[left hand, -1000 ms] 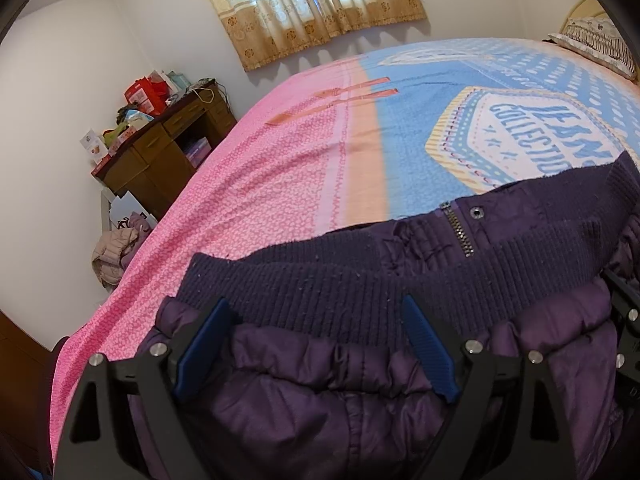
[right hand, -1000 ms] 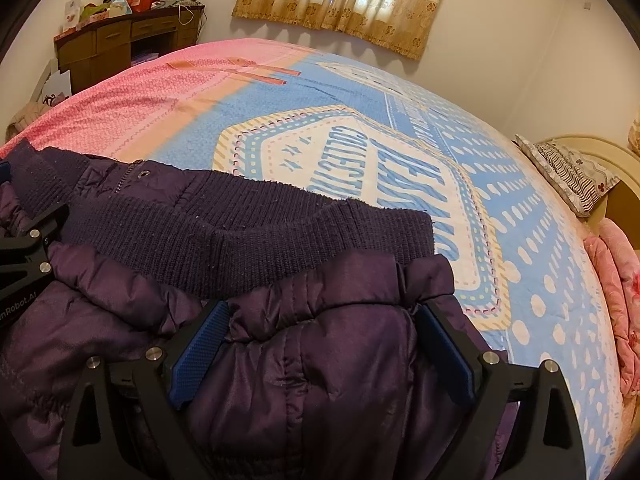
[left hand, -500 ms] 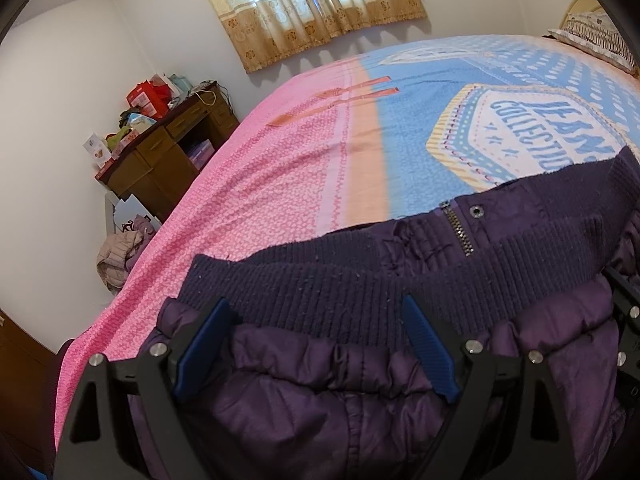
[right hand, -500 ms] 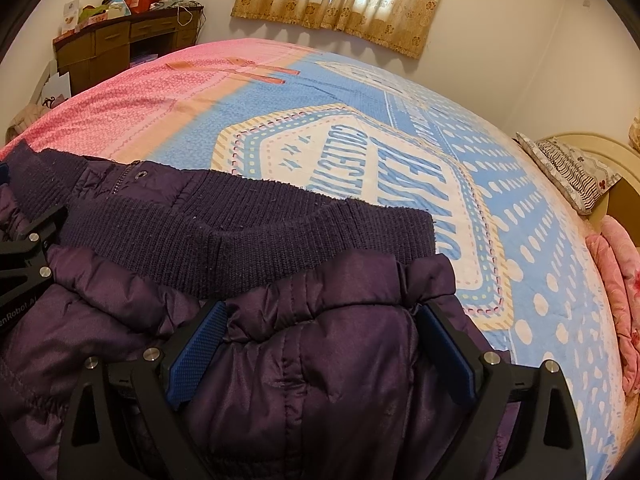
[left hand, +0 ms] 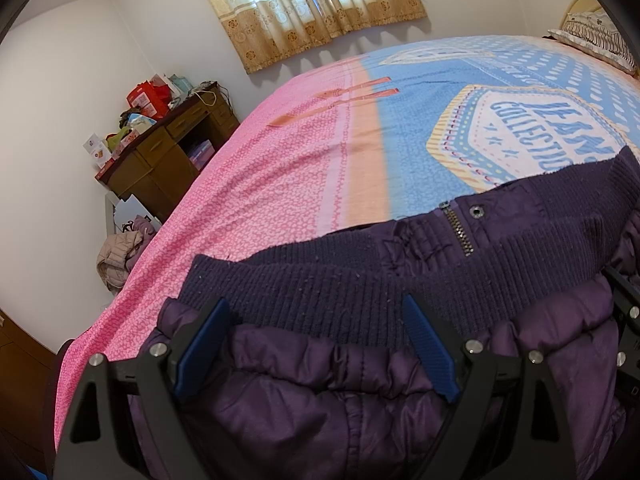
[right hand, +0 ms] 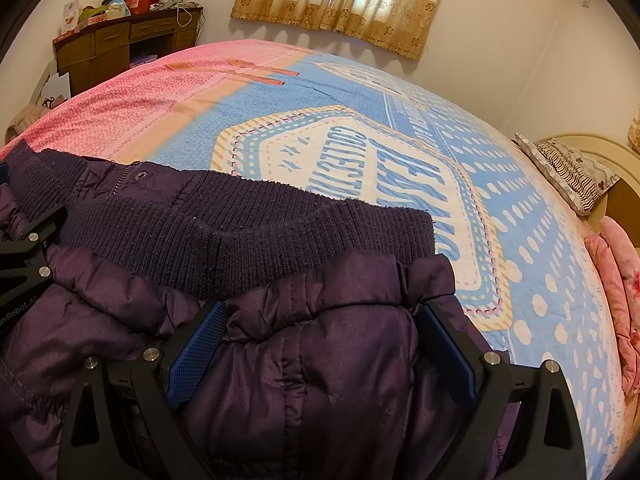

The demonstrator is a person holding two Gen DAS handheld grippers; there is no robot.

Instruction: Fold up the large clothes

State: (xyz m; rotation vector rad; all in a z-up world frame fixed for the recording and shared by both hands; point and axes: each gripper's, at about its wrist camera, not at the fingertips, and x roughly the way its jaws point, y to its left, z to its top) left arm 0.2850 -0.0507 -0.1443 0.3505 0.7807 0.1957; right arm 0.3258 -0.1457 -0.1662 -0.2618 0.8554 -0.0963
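Purple padded jacket laid on bed, near edge of pink and blue bedspread, ribbed knit hem turned toward far side. Left gripper set over jacket's left part, jaws spread wide, puffy fabric bulged between blue pads. Right gripper set over right part, jaws likewise spread, fabric bunched between them. Firm pinch not confirmed for either. Desk seen in far corner, curtain at window.

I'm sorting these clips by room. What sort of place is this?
Most likely a home bedroom: a purple padded jacket lies on a large bed with a pillow by the headboard, and a cluttered wooden desk stands beneath a curtained window.
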